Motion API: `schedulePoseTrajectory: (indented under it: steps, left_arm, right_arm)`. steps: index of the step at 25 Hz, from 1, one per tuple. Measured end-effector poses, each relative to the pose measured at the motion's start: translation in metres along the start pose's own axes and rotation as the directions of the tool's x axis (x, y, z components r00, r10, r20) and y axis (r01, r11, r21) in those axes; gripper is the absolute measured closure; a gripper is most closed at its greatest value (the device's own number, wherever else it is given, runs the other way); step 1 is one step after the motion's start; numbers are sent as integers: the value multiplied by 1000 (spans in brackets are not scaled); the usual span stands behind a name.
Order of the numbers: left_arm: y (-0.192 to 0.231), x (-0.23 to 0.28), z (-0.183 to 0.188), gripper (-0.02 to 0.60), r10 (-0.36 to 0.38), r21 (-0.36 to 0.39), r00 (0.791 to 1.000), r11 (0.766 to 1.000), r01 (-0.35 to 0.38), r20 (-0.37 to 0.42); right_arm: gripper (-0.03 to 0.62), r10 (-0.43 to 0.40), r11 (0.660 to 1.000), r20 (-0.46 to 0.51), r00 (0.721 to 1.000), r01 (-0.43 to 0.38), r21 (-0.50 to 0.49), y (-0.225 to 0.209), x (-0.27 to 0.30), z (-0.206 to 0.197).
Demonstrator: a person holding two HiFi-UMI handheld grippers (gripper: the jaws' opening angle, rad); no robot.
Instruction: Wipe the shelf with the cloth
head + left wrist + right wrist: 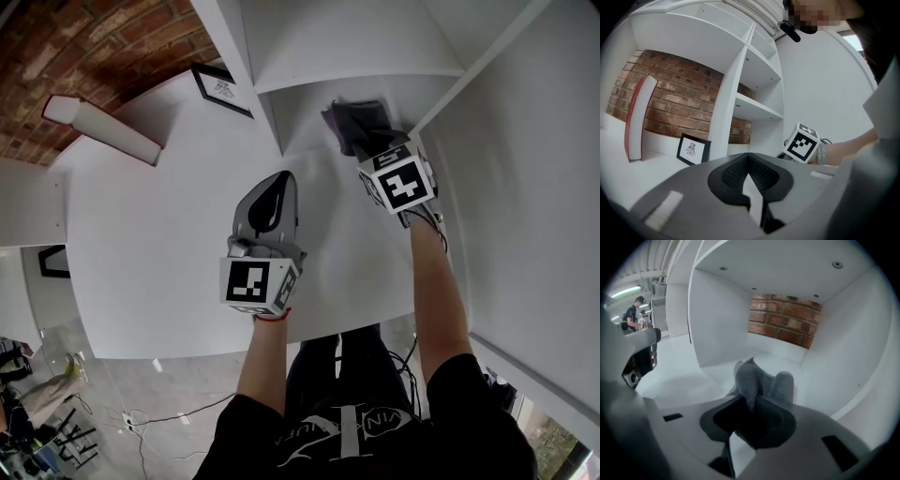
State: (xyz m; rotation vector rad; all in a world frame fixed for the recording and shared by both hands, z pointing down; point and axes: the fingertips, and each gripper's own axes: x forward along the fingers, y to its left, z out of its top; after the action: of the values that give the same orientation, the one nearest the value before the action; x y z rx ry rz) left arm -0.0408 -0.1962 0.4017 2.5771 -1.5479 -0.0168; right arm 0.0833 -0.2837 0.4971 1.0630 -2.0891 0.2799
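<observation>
In the head view the right gripper (367, 142) reaches into the open compartment at the far right of the white shelf (323, 192). It tips downward, so the dark grey cloth (356, 117) lies bunched on the compartment floor just ahead of its tips, probably because that angle lets the cloth be pressed flat and dragged. The left gripper (279, 186) hovers over the broad white top nearer the person and well clear of the cloth. It looks parked there to leave the narrow compartment free. A small framed picture (223, 90) and a red-edged board (98, 127) stand further left by the brick wall (84, 42), outside the area being wiped. The left gripper view looks level across the unit, and its dark pads meet at the tips with nothing between them, so this claw is closed and empty. The right gripper's marker cube (802, 143) shows beyond it at the mouth of the compartment. In the right gripper view the claw is narrow, and a ridge of cloth stands upright, pinched between the tips, while the rest spreads onto the floor toward the back corner. The hold looks light, so I judge that a wipe is either ending or the cloth is about to be regripped.
</observation>
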Motion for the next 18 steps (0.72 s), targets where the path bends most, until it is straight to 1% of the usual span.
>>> schedulePoseTrajectory:
  steps: [2, 3, 4, 5, 6, 7, 8, 9, 11, 12, 13, 14, 15, 17, 18]
  left_arm:
    - [0, -1, 1, 571, -1, 3, 1000, 1000, 1, -1]
    - [1, -2, 1, 571, 0, 5, 1000, 1000, 0, -3]
    - [3, -3, 2, 571, 3, 6, 1000, 1000, -3, -3]
    - [5, -5, 3, 571, 7, 7, 1000, 1000, -7, -1]
    - [7, -6, 4, 571, 13, 8, 1000, 1000, -13, 3]
    - [10, -7, 4, 571, 19, 8, 1000, 1000, -19, 6]
    - [13, -8, 5, 571, 24, 8, 1000, 1000, -24, 7]
    - [16, -9, 5, 571, 29, 8, 1000, 1000, -29, 7]
    - [20, -11, 5, 571, 37, 10, 999, 999, -37, 5]
    - [22, -12, 5, 571, 39, 13, 999, 999, -39, 5]
    - [23, -13, 6, 571, 40, 16, 999, 999, -40, 7]
    - [25, -13, 6, 571, 41, 19, 999, 999, -41, 8]
    - [26, -14, 7, 571, 42, 24, 999, 999, -43, 9]
    - [27, -16, 9, 571, 46, 39, 999, 998, -46, 8]
    - [27, -16, 10, 571, 45, 51, 999, 998, -45, 7]
  right_arm:
    - [503, 38, 999, 25, 999, -38, 21, 6, 0, 8]
    - [503, 71, 996, 67, 995, -75, 57, 11, -1, 16]
    - [505, 116, 986, 129, 985, -130, 105, 17, -3, 28]
    - [505, 170, 967, 205, 964, -204, 156, 25, -6, 43]
    - [505, 226, 940, 277, 934, -284, 192, 34, -9, 59]
    - [504, 273, 915, 329, 904, -349, 201, 45, -10, 75]
    - [503, 307, 904, 349, 885, -386, 184, 56, -9, 87]
    - [504, 324, 907, 342, 882, -392, 153, 66, -4, 95]
    - [504, 324, 927, 293, 899, -364, 90, 76, 10, 100]
    - [505, 328, 931, 276, 903, -360, 70, 79, 17, 101]
    - [504, 341, 927, 274, 899, -370, 60, 81, 21, 103]
    - [505, 360, 918, 287, 888, -391, 58, 82, 24, 106]
    - [505, 380, 906, 314, 870, -419, 64, 82, 24, 111]
    - [510, 408, 877, 394, 824, -473, 81, 81, 18, 125]
    - [510, 414, 862, 442, 796, -499, 92, 79, 12, 132]
